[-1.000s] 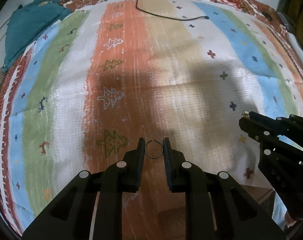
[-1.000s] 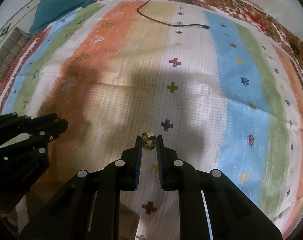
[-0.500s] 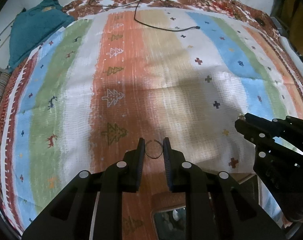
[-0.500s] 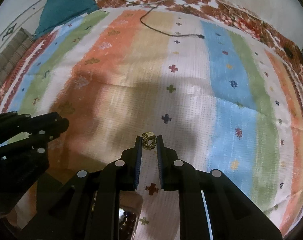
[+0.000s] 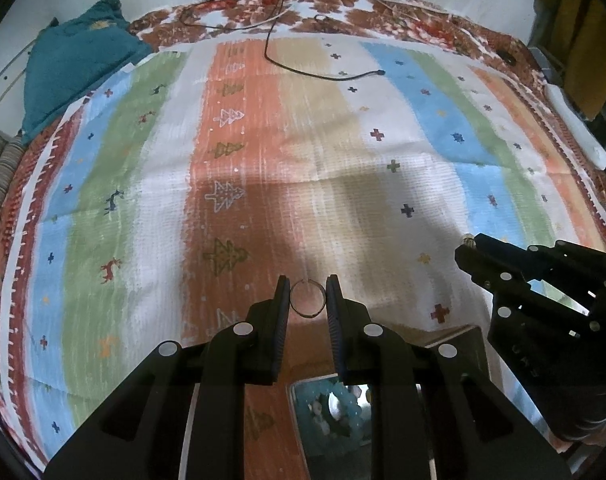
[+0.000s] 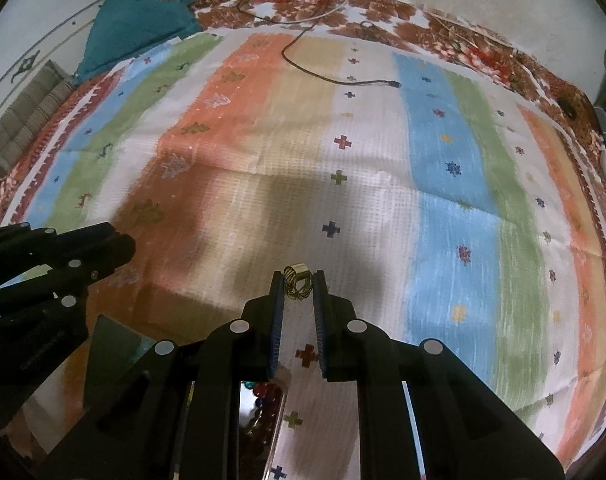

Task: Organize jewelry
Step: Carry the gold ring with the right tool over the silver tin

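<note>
A thin metal hoop ring [image 5: 307, 298] is pinched between the fingertips of my left gripper [image 5: 307, 296], held above a striped cloth [image 5: 343, 152]. My right gripper [image 6: 298, 285] is shut on a gold wire ring [image 6: 297, 284] with a flat gold band on top. The right gripper [image 5: 473, 248] also shows at the right of the left wrist view, and the left gripper [image 6: 119, 244] at the left of the right wrist view. Under the left fingers lies an open jewelry box [image 5: 331, 412] with a mirror and turquoise beads; its mirrored part [image 6: 259, 408] with coloured beads shows below the right fingers.
A black cable [image 5: 319, 74] runs across the far part of the cloth. A teal towel [image 5: 79, 72] lies at the far left corner. A white object [image 5: 579, 128] lies along the right edge, beside dark and yellow furniture [image 5: 583, 40].
Both grippers have risen and drawn back with their rings still held. The cloth looks farther away, and the jewelry box has come into view under the fingers.
</note>
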`<state>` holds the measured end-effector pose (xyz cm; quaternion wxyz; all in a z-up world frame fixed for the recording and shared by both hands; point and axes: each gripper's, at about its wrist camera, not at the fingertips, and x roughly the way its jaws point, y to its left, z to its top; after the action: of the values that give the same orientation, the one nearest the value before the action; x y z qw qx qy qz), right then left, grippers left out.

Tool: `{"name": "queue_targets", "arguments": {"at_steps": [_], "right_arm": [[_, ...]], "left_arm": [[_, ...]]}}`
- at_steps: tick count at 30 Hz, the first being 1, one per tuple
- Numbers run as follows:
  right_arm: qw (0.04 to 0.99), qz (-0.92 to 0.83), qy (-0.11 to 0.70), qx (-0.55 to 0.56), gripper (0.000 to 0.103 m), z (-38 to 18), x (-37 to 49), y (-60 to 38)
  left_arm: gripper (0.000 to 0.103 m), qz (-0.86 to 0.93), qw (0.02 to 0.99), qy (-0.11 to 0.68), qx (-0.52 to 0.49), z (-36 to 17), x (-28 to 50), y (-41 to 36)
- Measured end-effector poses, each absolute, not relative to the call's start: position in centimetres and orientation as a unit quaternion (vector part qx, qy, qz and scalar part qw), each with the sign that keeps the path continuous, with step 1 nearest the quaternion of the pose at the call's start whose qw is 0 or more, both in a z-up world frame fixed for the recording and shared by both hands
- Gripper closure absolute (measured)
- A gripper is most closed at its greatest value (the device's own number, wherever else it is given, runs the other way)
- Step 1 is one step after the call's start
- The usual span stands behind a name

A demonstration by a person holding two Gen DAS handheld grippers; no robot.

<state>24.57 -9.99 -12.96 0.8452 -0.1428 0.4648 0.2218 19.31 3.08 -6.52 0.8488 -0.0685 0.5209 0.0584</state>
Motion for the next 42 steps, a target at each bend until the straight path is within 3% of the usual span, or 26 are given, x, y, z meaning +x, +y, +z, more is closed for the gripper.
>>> {"name": "queue_targets", "arguments": {"at_steps": [42], "right_arm": [[0.848,0.279,0.431,-0.129,0.088,-11.1,15.8,-11.5]], "left_arm": [[0.085,0.030,0.880,0.468,-0.075,-2.8,11.0,0.3]]}}
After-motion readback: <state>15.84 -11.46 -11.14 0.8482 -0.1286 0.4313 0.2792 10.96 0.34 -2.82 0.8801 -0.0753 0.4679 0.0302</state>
